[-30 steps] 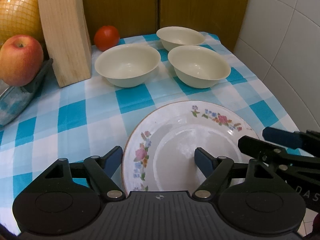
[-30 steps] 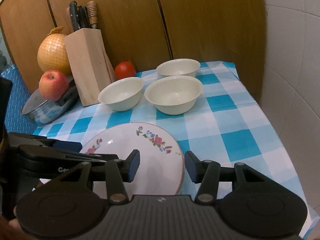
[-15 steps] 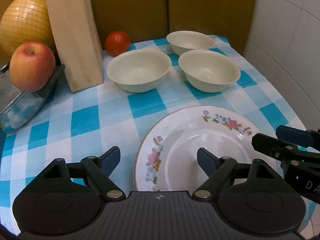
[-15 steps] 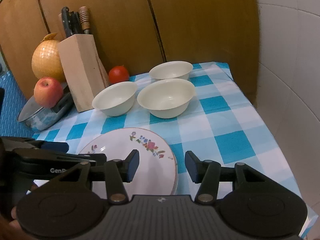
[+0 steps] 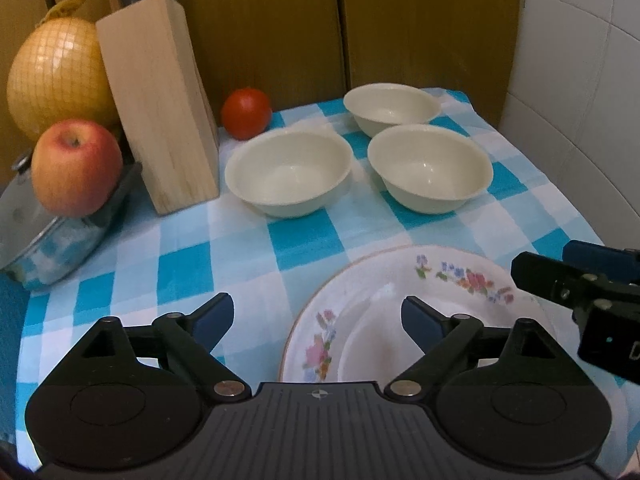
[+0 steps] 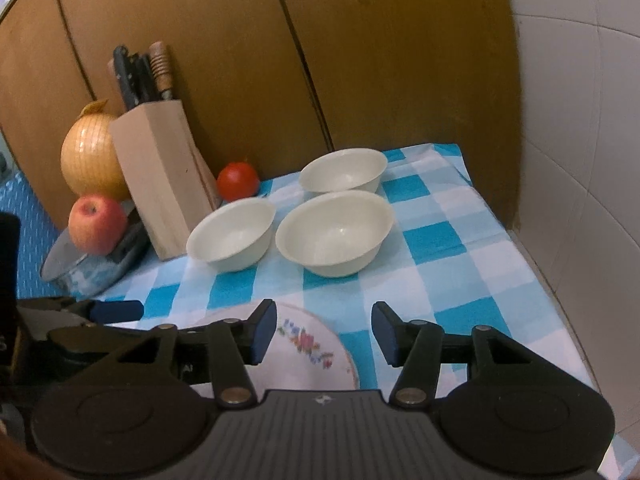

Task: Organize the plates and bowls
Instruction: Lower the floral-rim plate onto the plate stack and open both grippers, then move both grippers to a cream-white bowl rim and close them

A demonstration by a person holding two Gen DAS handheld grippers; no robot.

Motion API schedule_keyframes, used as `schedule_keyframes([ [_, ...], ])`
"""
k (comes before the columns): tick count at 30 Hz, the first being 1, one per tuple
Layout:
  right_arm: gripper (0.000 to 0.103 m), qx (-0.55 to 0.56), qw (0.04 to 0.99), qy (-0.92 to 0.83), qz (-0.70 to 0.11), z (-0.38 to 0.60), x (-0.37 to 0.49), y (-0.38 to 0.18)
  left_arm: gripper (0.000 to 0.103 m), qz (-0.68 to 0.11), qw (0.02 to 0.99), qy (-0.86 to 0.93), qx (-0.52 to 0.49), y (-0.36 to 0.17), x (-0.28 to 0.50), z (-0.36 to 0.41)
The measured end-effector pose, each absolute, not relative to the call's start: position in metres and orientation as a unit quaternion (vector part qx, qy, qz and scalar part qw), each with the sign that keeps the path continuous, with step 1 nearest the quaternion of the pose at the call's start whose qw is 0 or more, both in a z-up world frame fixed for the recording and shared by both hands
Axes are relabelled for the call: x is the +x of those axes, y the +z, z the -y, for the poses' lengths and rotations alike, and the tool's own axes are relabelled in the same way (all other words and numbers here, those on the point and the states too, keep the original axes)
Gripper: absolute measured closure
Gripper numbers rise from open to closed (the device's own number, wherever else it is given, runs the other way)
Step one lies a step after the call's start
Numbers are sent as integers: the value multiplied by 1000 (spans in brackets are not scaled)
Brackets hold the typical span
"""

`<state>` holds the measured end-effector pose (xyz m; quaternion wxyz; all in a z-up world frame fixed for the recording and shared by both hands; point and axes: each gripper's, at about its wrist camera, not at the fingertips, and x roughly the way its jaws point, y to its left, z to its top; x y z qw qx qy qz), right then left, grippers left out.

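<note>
Left wrist view
My left hand-held gripper [image 5: 318,318]: jaws opening, spread wide, nothing between the pads; it hangs over the near left rim of the plate.
Plate: the white round china plate with a floral rim [image 5: 460,280] lies flat on the table near me.
Bowls: three cream round bowls sit upright further back, the left one [image 5: 289,171], the right one [image 5: 430,169] and the far one [image 5: 392,108] close together.
Surface: a table under a blue and white checked cloth [image 5: 184,268].
Room: brown wooden panels [image 5: 264,20] behind, white wall tiles [image 5: 580,80] at the right.
Clutter: pale wooden knife block [image 5: 158,112], red tomato [image 5: 246,113], red apple [image 5: 76,168], netted yellow pomelo [image 5: 52,76].

Right wrist view
My right hand-held gripper [image 6: 324,338]: jaws partly apart, empty, above the plate's [image 6: 308,356] right edge.
Other gripper [image 6: 116,312]: it shows at the left.
Bowls: all three stand beyond the plate, well apart from it.
</note>
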<state>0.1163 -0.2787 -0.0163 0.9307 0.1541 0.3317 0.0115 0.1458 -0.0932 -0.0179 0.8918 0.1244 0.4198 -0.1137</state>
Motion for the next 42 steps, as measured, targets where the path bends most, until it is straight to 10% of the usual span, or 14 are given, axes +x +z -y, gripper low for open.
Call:
schedule_keyframes([
  [42, 51, 314, 866, -14, -389, 376, 239, -56, 29, -500, 838, -219, -13, -25, 263, 153],
])
